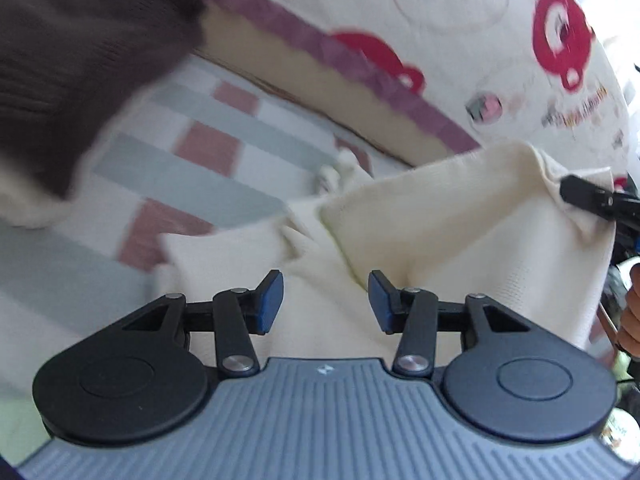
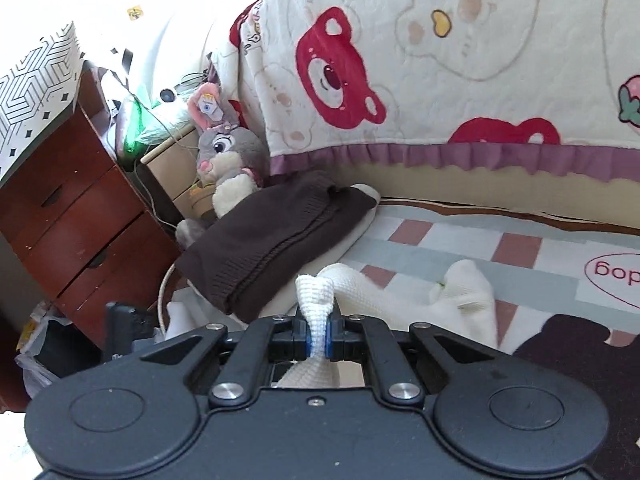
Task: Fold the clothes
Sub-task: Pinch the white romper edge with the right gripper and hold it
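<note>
A cream knitted garment (image 1: 420,216) lies rumpled on the checked mat (image 1: 208,148). My left gripper (image 1: 326,302) hovers just above it, open, with nothing between its blue pads. At the right edge of the left wrist view, my right gripper (image 1: 580,196) pinches a raised corner of the cream garment. In the right wrist view my right gripper (image 2: 318,336) is shut on a bunched fold of the cream garment (image 2: 464,292), which trails away to the right. A brown knitted garment (image 2: 276,240) lies folded on a white one at the mat's far left.
A bed with a bear-print quilt (image 2: 440,60) and purple frill runs along the far side. A grey plush rabbit (image 2: 228,156), a red-brown drawer unit (image 2: 76,224) and a small beige cabinet (image 2: 172,164) stand at the left. A hand (image 1: 632,312) shows at the right edge.
</note>
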`<state>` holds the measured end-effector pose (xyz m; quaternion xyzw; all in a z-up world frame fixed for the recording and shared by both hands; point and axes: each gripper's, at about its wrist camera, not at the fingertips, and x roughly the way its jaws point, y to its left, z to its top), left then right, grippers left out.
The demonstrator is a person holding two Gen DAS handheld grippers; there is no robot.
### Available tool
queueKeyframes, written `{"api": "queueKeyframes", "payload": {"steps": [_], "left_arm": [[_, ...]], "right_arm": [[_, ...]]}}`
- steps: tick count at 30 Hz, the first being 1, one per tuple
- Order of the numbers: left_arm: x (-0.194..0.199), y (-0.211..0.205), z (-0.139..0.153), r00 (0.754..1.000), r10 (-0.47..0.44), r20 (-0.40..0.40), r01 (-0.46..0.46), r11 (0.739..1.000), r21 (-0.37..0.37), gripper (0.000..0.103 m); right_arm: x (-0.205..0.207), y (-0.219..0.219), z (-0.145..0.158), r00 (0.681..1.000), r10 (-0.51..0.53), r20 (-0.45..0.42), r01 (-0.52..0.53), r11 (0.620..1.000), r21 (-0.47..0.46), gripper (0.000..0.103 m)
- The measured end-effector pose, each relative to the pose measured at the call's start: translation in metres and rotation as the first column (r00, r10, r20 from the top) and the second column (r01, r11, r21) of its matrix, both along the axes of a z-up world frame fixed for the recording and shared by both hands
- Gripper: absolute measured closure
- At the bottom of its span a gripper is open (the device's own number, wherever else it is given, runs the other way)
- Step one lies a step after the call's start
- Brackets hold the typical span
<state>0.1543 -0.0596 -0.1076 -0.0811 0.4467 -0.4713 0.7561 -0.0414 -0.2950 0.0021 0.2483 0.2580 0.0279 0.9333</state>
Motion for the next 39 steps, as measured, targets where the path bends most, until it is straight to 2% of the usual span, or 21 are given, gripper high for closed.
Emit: {"api": "queueKeyframes", "payload": {"steps": [4, 6, 13, 16, 18, 20, 25, 28, 31, 33, 34, 36, 39], "left_arm": [[0.014, -0.042, -0.014, 0.996, -0.089, -0.010, 0.090, 0.994, 0.056, 0.058], [0.021, -0.064, -0.021, 0.990, -0.136, -0.043, 0.139, 0.988, 0.061, 0.058], [0.035, -0.124, -0.022, 0.962, -0.253, -0.102, 0.251, 0.967, -0.035, 0.058], [0.035, -0.132, -0.013, 0.963, -0.254, -0.095, 0.242, 0.963, -0.122, 0.058], [0.037, -0.135, -0.013, 0.958, -0.253, -0.133, 0.226, 0.956, -0.188, 0.058], [0.040, -0.136, -0.014, 0.956, -0.245, -0.164, 0.208, 0.955, -0.213, 0.058], [0.052, -0.121, -0.022, 0.964, -0.197, -0.180, 0.171, 0.974, -0.147, 0.056], [0.055, -0.108, -0.034, 0.963, -0.198, -0.184, 0.191, 0.980, -0.054, 0.056], [0.046, -0.097, -0.044, 0.948, -0.259, -0.186, 0.261, 0.965, -0.010, 0.057], [0.037, -0.098, -0.047, 0.924, -0.336, -0.185, 0.343, 0.939, 0.007, 0.058], [0.033, -0.104, -0.047, 0.919, -0.353, -0.175, 0.362, 0.932, 0.024, 0.058], [0.032, -0.117, -0.044, 0.926, -0.348, -0.148, 0.358, 0.932, 0.050, 0.058], [0.038, -0.141, -0.040, 0.935, -0.328, -0.133, 0.334, 0.942, 0.026, 0.058]], "right_arm": [[0.001, -0.009, -0.008, 0.999, -0.024, -0.025, 0.025, 0.998, 0.053, 0.094], [0.002, -0.009, -0.008, 1.000, -0.015, -0.015, 0.016, 0.998, 0.054, 0.094], [0.007, -0.008, -0.003, 0.999, 0.021, 0.026, -0.023, 0.998, 0.056, 0.094], [0.009, -0.007, -0.001, 0.998, 0.035, 0.043, -0.037, 0.998, 0.057, 0.094], [0.010, -0.007, 0.000, 0.998, 0.044, 0.054, -0.047, 0.997, 0.057, 0.094], [0.013, -0.007, 0.001, 0.997, 0.052, 0.060, -0.055, 0.997, 0.054, 0.094], [0.024, -0.012, -0.003, 0.998, 0.047, 0.042, -0.050, 0.996, 0.075, 0.094], [0.031, -0.017, -0.006, 0.998, 0.043, 0.034, -0.046, 0.993, 0.108, 0.094], [0.039, -0.021, -0.009, 0.999, 0.043, 0.024, -0.046, 0.988, 0.145, 0.094], [0.044, -0.022, -0.010, 0.998, 0.052, 0.020, -0.054, 0.984, 0.170, 0.094], [0.047, -0.022, -0.010, 0.998, 0.057, 0.018, -0.060, 0.982, 0.179, 0.094], [0.050, -0.021, -0.011, 0.997, 0.069, 0.018, -0.071, 0.977, 0.199, 0.094], [0.053, -0.019, -0.013, 0.996, 0.083, 0.012, -0.083, 0.967, 0.239, 0.094]]}}
